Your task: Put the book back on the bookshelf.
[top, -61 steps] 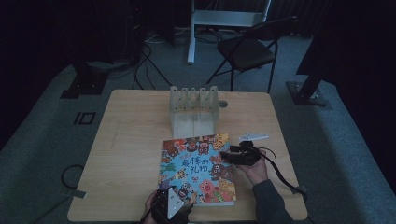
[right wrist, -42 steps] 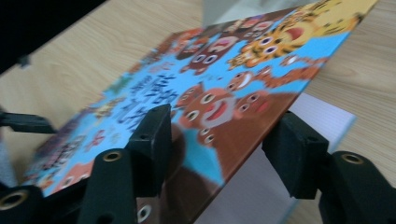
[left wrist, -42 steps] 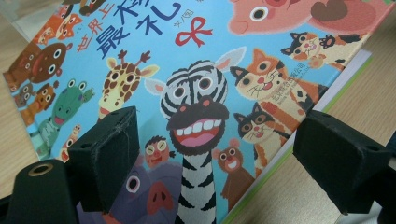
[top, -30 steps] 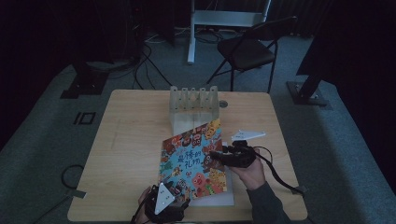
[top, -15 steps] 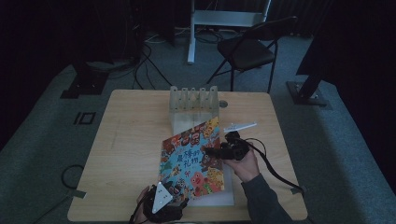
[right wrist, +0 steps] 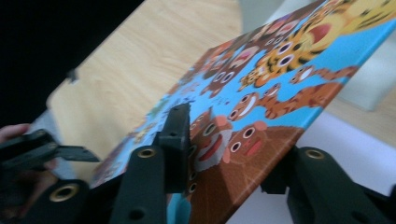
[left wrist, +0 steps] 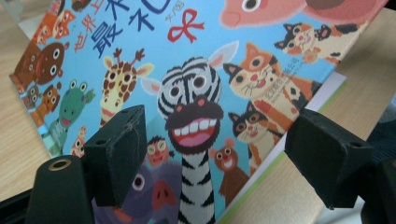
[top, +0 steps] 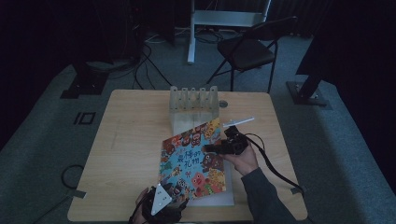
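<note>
a: step in hand looks like opening the picture book (top: pixel 194 156). it lies near the front edge of the table (top: pixel 130 140), in front of the rack (top: pixel 194 109). right gripper (top: pixel 212 148) is clamped on the cover's free edge, cover tilted up off the white pages.

b: left gripper (top: pixel 180 203)?

a: jaws spread apart, over the book's near corner, gripping nothing. next move, i'd say: swing the cover on over leftward, left gripper pinning the pages.
</note>
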Tool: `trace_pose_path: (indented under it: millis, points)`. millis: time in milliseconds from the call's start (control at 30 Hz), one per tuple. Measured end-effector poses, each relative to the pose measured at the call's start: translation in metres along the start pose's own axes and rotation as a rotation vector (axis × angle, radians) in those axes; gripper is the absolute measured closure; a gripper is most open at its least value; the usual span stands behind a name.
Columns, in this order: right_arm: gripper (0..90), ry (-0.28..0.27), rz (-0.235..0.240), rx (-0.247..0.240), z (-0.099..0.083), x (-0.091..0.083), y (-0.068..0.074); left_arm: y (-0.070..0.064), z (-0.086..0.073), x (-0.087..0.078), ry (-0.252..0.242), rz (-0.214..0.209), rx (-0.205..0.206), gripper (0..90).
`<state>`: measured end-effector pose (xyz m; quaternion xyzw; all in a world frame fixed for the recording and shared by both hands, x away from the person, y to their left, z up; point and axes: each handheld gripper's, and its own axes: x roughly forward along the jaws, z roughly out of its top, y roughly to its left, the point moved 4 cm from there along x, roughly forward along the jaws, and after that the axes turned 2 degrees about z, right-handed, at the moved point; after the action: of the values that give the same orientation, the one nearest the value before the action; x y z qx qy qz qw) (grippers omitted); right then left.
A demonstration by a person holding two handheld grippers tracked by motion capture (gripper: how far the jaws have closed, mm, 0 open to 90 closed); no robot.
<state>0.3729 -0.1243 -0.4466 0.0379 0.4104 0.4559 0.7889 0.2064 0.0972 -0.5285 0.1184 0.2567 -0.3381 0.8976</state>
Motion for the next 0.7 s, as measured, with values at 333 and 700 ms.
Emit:
trace_pose_path:
  millis: [333, 700]
  points:
    - [66.3, -0.007, 0.010, 0.010, 0.004, -0.001, 0.002, 0.010, -0.003, -0.014, -0.012, -0.046, -0.039, 22.6]
    - [67.9, -0.013, 0.007, 0.035, 0.005, -0.001, 0.004, 0.039, -0.008, -0.025, -0.035, 0.026, -0.111, 23.2]
